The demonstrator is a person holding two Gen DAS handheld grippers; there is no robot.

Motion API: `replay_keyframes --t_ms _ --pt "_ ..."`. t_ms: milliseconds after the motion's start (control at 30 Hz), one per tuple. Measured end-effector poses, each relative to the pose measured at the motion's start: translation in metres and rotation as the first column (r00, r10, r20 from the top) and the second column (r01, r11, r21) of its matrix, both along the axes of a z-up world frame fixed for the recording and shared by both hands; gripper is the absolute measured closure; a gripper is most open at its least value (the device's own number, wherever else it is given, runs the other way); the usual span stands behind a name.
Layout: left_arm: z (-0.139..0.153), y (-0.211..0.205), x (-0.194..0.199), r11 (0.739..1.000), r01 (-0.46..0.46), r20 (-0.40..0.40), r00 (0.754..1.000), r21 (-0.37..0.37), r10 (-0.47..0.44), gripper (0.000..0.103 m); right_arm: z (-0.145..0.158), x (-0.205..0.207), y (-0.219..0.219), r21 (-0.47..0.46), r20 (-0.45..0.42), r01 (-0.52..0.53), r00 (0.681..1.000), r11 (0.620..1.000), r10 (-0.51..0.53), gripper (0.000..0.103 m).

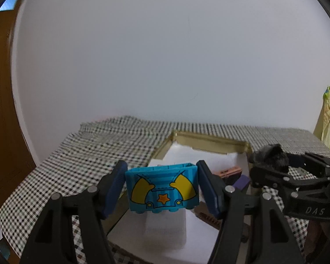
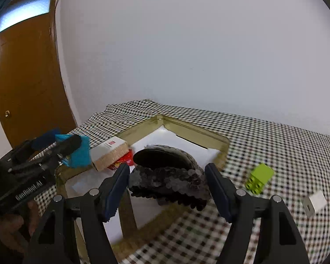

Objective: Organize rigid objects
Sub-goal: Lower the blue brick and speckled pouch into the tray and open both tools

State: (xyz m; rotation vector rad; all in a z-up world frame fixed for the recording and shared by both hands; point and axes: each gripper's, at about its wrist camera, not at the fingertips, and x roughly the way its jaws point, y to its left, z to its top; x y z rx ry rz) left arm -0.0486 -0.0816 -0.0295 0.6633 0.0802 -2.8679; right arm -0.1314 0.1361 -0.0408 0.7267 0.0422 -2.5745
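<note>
Left tongs point(image 1: 162, 190) grasp a printed blue toy brick point(image 1: 162, 190); right tongs point(image 2: 167, 184) grasp a black sequined pouch point(image 2: 169, 184). Both loads hang over the gold-rimmed tray point(image 2: 193, 132) mid-bench. Best lowered level onto bare white liner, clear of the brush block point(image 2: 110, 154), before release.

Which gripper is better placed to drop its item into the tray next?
Probably left: the left gripper holds the blue block over the tray, while the right gripper's dark sequined piece hangs at its near edge.

tray point(image 2: 217, 142) on tablecloth point(image 2: 275, 136) | boxes point(image 2: 110, 154) inside tray, left | brick point(image 2: 259, 178) right of tray
</note>
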Motion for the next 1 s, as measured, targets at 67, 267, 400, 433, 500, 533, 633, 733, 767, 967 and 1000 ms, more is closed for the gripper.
replay_keyframes --t_ms 67,267,400,433,500,533,633,733,767,967,1000 --pt "-0.002 -0.002 -0.008 1.0 0.0 0.033 0.999 0.005 0.0 0.038 0.001 -0.006 -0.009 0.015 0.022 -0.022 1.0 1.0 0.022 0.03" --pt "-0.011 -0.011 -0.024 1.0 -0.024 0.071 0.997 -0.003 0.024 0.038 -0.004 -0.011 -0.029 0.048 0.06 -0.063 0.996 0.997 0.06 0.03" --pt "-0.02 -0.02 -0.026 0.999 -0.029 0.084 0.996 -0.013 0.03 0.038 -0.009 -0.013 -0.038 0.071 0.075 -0.078 0.995 0.994 0.073 0.03" --pt "-0.02 -0.02 -0.027 0.999 -0.031 0.087 0.996 -0.017 0.032 0.038 -0.008 -0.014 -0.037 0.077 0.076 -0.078 0.994 0.994 0.072 0.03" --pt "-0.016 -0.021 -0.02 0.999 -0.032 0.096 0.995 -0.022 0.034 0.038 -0.013 -0.031 -0.045 0.081 0.084 -0.079 0.994 0.994 0.072 0.03" --pt "-0.016 -0.022 -0.022 0.999 -0.037 0.1 0.994 -0.024 0.039 0.039 -0.012 -0.032 -0.044 0.083 0.088 -0.081 0.993 0.993 0.073 0.03" --pt "-0.019 -0.025 -0.029 0.997 -0.068 0.101 0.992 -0.033 0.071 0.025 -0.015 -0.033 -0.047 0.079 0.117 -0.099 0.989 0.992 0.089 0.03" --pt "-0.017 -0.031 -0.024 0.994 -0.103 0.084 0.991 -0.024 0.104 0.006 -0.015 -0.036 -0.046 0.062 0.124 -0.108 0.987 0.992 0.1 0.029" --pt "-0.015 -0.032 -0.023 0.993 -0.114 0.077 0.99 -0.022 0.116 0.001 -0.014 -0.034 -0.044 0.053 0.12 -0.113 0.987 0.992 0.106 0.028" --pt "-0.001 -0.017 -0.012 0.992 -0.124 0.047 0.991 -0.021 0.125 0.0 -0.001 -0.02 -0.031 0.021 0.074 -0.106 0.992 0.994 0.104 0.023" --pt "-0.001 -0.014 -0.015 0.992 -0.125 0.048 0.991 -0.018 0.125 0.0 0.002 -0.018 -0.028 0.012 0.072 -0.104 0.992 0.995 0.103 0.023"
